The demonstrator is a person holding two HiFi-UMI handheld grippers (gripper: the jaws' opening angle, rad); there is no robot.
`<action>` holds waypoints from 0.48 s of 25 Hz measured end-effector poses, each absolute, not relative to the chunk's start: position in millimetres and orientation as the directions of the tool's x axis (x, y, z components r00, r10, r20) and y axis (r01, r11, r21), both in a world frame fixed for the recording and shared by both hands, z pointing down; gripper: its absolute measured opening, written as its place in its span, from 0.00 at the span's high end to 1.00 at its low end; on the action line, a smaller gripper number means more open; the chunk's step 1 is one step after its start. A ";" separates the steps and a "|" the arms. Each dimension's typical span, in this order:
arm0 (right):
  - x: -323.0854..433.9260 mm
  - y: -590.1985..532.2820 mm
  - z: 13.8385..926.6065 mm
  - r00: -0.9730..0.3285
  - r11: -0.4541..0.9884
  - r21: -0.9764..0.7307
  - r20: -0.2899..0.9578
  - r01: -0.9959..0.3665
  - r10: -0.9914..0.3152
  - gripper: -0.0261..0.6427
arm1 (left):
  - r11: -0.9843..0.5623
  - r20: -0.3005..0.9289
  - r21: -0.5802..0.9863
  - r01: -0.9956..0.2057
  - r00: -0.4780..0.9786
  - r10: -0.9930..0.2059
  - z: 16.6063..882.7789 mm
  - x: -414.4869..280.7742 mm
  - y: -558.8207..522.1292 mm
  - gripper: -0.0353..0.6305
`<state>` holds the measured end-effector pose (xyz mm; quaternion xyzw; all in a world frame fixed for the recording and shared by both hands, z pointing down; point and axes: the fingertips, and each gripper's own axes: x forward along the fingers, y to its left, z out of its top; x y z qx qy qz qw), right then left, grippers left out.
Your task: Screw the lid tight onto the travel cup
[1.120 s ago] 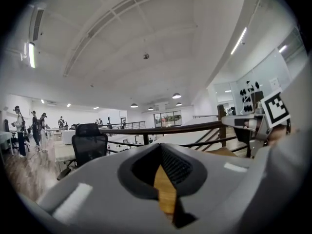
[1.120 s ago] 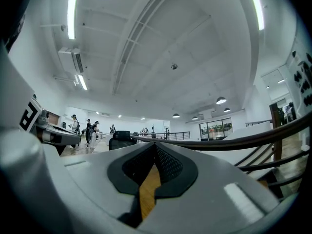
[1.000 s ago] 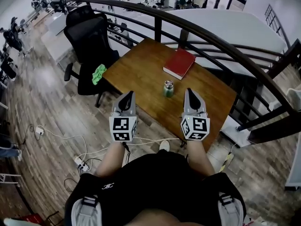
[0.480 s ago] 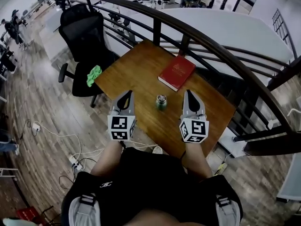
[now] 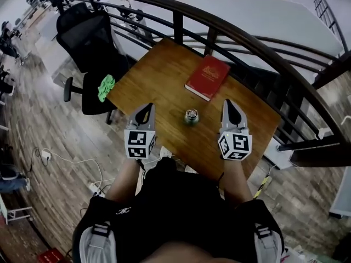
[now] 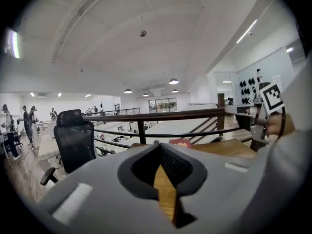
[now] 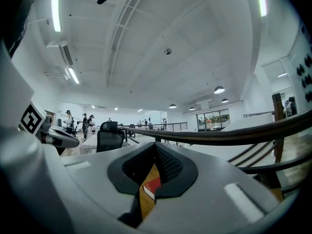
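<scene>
The travel cup (image 5: pixel 191 116) stands upright on the wooden table (image 5: pixel 159 75) near its front edge; it sits between the left gripper (image 5: pixel 145 110) and the right gripper (image 5: pixel 230 106), touching neither; both pairs of jaws are pressed together with nothing in them. A red book (image 5: pixel 207 76) lies beyond the cup, apart from it.

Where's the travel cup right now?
Head view: the travel cup stands on the wooden table, between the left gripper and the right gripper, touching neither, with the red book just beyond it.
</scene>
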<state>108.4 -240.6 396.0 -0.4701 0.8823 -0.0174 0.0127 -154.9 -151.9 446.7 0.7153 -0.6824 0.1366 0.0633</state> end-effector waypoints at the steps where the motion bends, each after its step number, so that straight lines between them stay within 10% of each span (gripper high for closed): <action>1: 109.5 -242.4 397.4 -0.556 0.555 -0.043 -0.002 -0.830 -0.831 0.96 | -0.086 0.289 -0.098 -0.991 0.055 -0.956 449.7 -157.6 -155.9 0.87; 12: 118.1 -235.9 423.7 -0.742 0.741 -0.054 0.086 -0.670 -0.665 0.95 | -0.436 0.326 0.057 -0.898 0.430 -0.842 495.1 -129.6 -185.1 0.86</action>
